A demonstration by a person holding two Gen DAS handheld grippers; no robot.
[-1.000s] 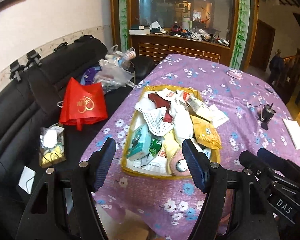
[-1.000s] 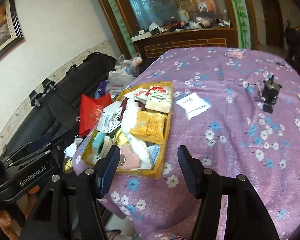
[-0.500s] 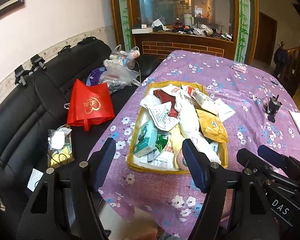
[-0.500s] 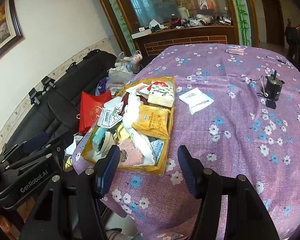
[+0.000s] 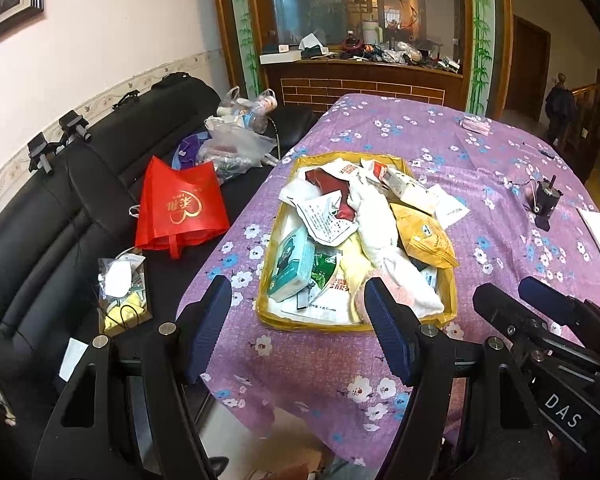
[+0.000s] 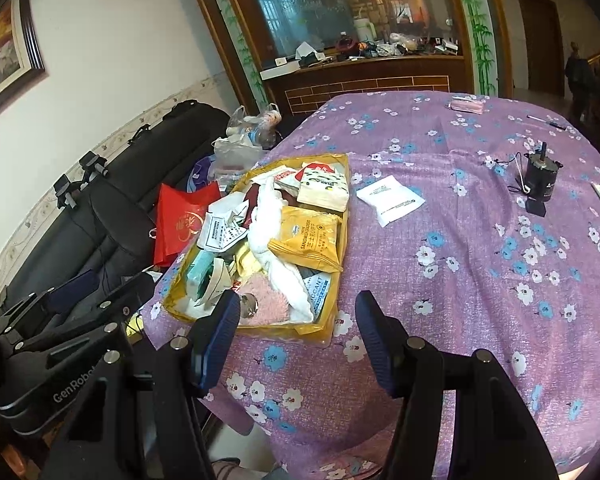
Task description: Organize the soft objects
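Note:
A shallow yellow tray (image 5: 453,295) (image 6: 339,280) lies on the purple flowered tablecloth, heaped with soft things: a white cloth (image 5: 374,220) (image 6: 270,216), a yellow snack packet (image 5: 424,240) (image 6: 310,238), a teal tissue pack (image 5: 292,266), a pink fuzzy item (image 6: 266,300) and paper packets. A white sachet (image 6: 390,198) lies beside the tray on the cloth. My left gripper (image 5: 298,312) is open and empty, held before the tray's near edge. My right gripper (image 6: 296,328) is open and empty, just short of the tray's near right corner.
A black sofa (image 5: 40,208) left of the table carries a red bag (image 5: 180,208), plastic bags (image 5: 236,144) and a small clear pouch (image 5: 122,288). A small black motor (image 6: 540,176), a pen (image 6: 546,122) and a pink pack (image 6: 468,104) sit on the table.
Both grippers have drawn back and risen slightly, so the tray sits farther away in both views. Jaws stayed open; nothing on the table moved.

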